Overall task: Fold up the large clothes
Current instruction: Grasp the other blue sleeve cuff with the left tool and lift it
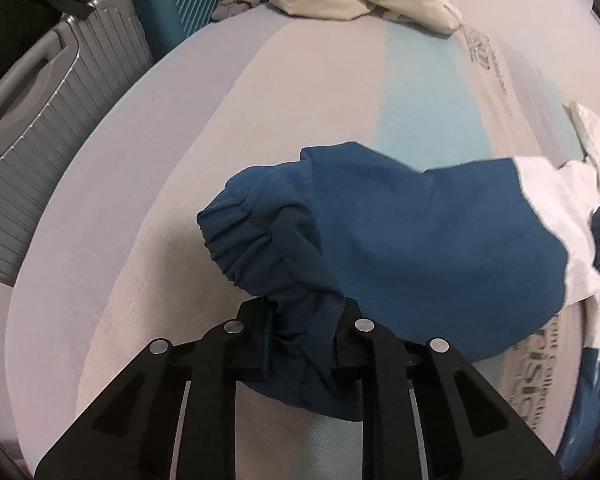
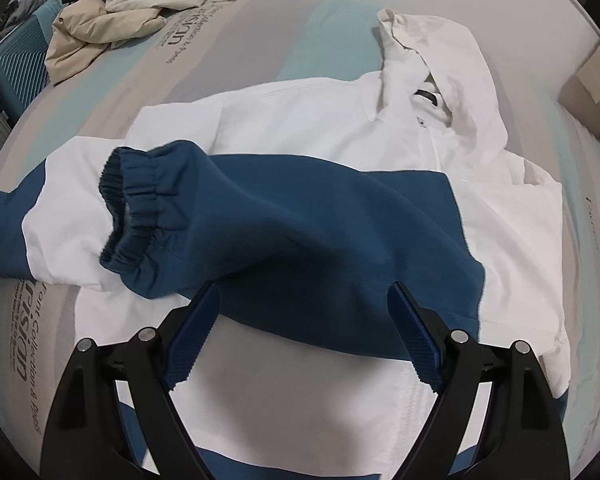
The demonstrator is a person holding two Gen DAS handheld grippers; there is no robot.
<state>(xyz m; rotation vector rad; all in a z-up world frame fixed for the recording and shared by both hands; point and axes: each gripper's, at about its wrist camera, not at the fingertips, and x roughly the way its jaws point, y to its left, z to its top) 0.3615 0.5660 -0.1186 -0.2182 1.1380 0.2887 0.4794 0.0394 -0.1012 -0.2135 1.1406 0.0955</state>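
My left claw (image 1: 302, 336) pinches the jacket's (image 2: 300, 152) blue cuff (image 1: 260, 248); right claw (image 2: 302, 336) gapes empty above one sleeve (image 2: 284, 232) already folded; most remains.

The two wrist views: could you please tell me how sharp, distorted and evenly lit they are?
Left wrist view: strong fisheye bowing of the bed, dark corner vignette, slight blur on the blue sleeve, fingers sharp. Right wrist view: same barrel distortion, the jacket's white panels nearly blown out, soft shadow under the right gripper.
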